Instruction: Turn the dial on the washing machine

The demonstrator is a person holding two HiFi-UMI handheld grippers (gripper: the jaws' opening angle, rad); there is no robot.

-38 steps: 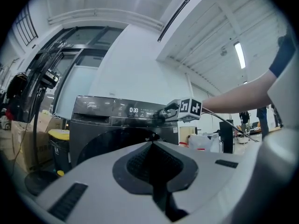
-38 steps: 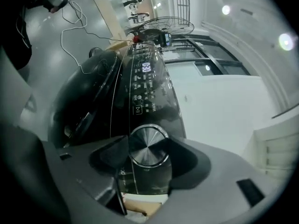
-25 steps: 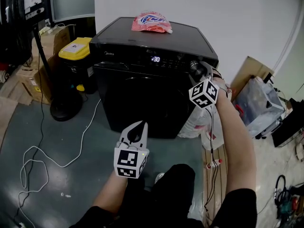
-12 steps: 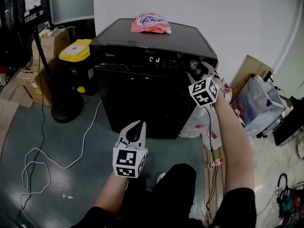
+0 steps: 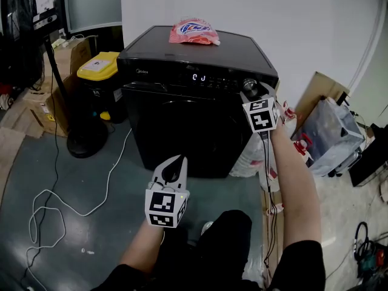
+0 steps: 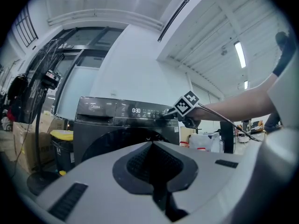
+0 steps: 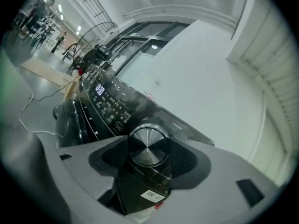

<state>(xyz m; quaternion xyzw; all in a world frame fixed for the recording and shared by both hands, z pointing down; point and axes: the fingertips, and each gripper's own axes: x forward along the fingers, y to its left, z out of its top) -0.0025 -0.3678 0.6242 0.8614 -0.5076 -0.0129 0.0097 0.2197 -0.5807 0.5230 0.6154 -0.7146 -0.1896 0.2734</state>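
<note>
The black washing machine [image 5: 182, 120] stands in front of me, its display [image 5: 199, 77] lit. Its round metal dial [image 5: 250, 85] is at the right end of the control panel. My right gripper [image 5: 253, 93] is up at the dial, one jaw on each side, shut on it. In the right gripper view the dial [image 7: 148, 146] sits between the dark pads [image 7: 110, 160]. My left gripper [image 5: 171, 167] hangs low in front of the door, shut on nothing; in the left gripper view its jaws meet around [image 6: 152, 146].
A pink detergent bag [image 5: 194, 31] lies on the machine's top. A yellow-lidded bin [image 5: 100, 65] and a stand's round base [image 5: 85, 143] are to the left. White cable [image 5: 48, 193] loops on the floor. Bags [image 5: 330, 135] and cardboard sit to the right.
The right gripper's marker cube has rolled at the dial and shifted slightly. The display changed from a number to other characters. The left gripper has stayed in place.
</note>
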